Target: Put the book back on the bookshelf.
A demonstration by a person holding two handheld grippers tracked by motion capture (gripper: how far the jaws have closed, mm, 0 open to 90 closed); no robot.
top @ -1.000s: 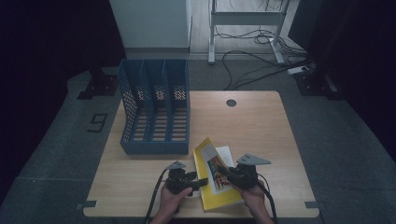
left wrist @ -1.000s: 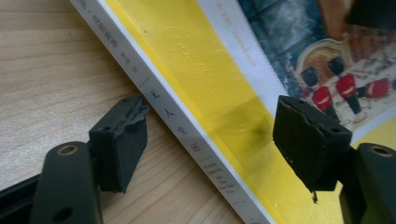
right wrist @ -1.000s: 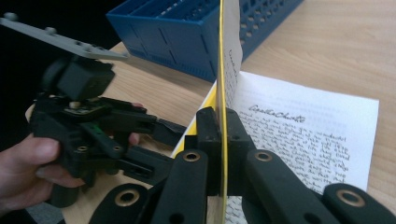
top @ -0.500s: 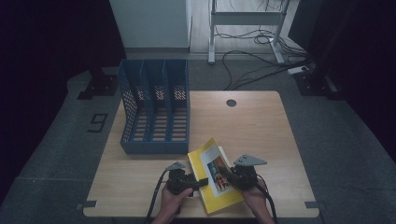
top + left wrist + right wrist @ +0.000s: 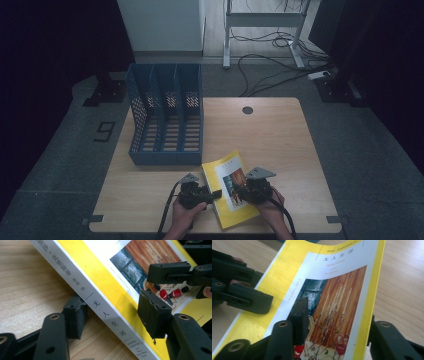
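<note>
A yellow paperback book lies near the table's front edge, its cover picture facing up. My left gripper straddles its white spine. One pad sits under the spine and the other just above the cover, and the jaws have been closing; they are open. My right gripper is at the book's opposite long edge. One pad is over the cover picture and the other jaw is beyond the edge. These jaws have just been opening and no longer pinch the book. Each gripper view shows the other gripper beyond the book.
A blue three-slot file organizer stands at the table's back left, its open front toward me. The wooden table has a round cable hole near the far edge. Cables and a desk frame lie on the floor behind.
The book, held raised and tilted by the right gripper, has come down toward the table. The right gripper's jaws have come open off it, and the left jaws have narrowed around the spine.
</note>
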